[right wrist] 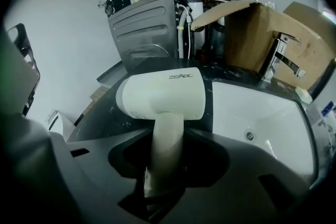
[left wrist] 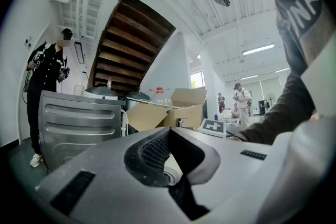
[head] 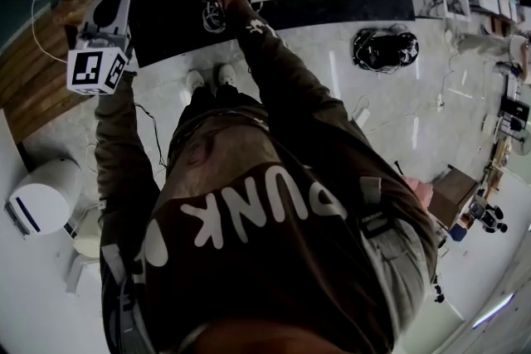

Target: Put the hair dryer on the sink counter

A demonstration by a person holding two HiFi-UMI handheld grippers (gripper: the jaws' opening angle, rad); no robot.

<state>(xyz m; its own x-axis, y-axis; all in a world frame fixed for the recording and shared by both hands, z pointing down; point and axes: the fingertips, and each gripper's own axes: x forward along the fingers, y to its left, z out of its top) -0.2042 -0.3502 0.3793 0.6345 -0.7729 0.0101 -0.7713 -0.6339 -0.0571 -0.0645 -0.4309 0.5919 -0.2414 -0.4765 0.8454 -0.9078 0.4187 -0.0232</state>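
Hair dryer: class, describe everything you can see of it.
The white plastic hair dryer has a smooth rounded barrel lying sideways, small grey lettering on its side, and a cylindrical handle pointing toward the camera. The right gripper holds that handle between its jaws. The barrel is over the dark counter, beside the white basin; whether it touches the counter is unclear.

Hair dryer [right wrist: 163,93]: over the counter [right wrist: 101,113], left of the sink basin [right wrist: 262,113].
Cardboard box [right wrist: 245,34]: behind the basin.
Faucet [right wrist: 278,59]: at the basin's rear, before the box.
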